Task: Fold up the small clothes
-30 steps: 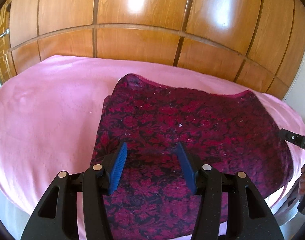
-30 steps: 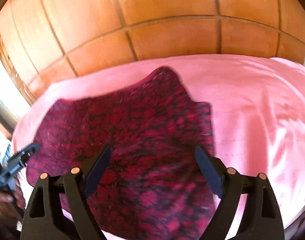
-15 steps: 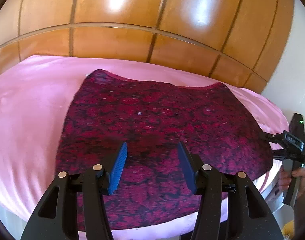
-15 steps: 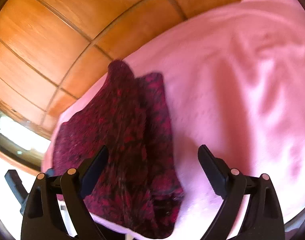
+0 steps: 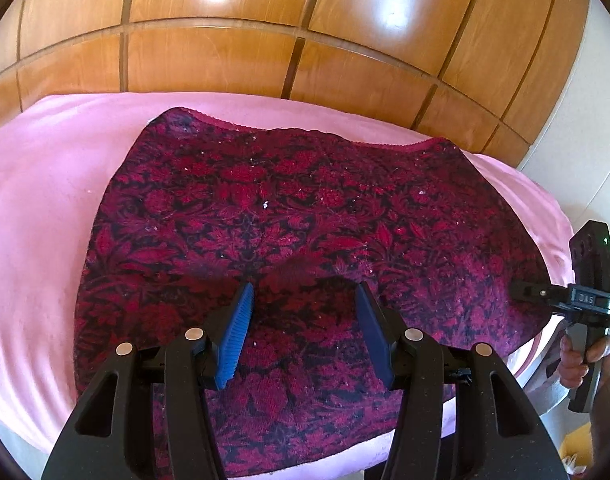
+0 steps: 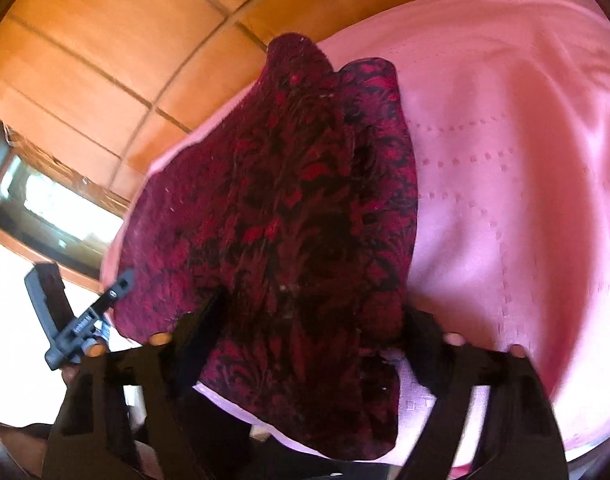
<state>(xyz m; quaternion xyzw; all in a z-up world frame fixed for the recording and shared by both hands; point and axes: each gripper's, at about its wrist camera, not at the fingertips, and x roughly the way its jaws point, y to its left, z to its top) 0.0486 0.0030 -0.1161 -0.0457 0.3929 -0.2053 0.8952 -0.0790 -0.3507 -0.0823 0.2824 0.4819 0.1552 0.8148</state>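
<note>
A dark red and black floral cloth (image 5: 305, 220) lies spread flat on the pink-covered table (image 5: 37, 208). My left gripper (image 5: 305, 324) is open with blue pads, hovering over the cloth's near middle. My right gripper (image 6: 313, 320) is open and low at the cloth's right end (image 6: 305, 184), jaws wide on either side of the fabric edge, not closed on it. The right gripper (image 5: 561, 300) also shows in the left wrist view at the cloth's right edge, and the left gripper (image 6: 85, 316) shows at the left of the right wrist view.
A wooden panelled wardrobe (image 5: 265, 40) stands right behind the table. The pink cover (image 6: 505, 160) stretches bare to the right of the cloth. A framed dark opening (image 6: 45, 216) sits at the far left in the right wrist view. A white wall (image 5: 585, 120) is at the right.
My right gripper has swung out to the cloth's right end and dropped low over its edge. My left gripper has shifted a little, now centred over the cloth. Both stay open.
</note>
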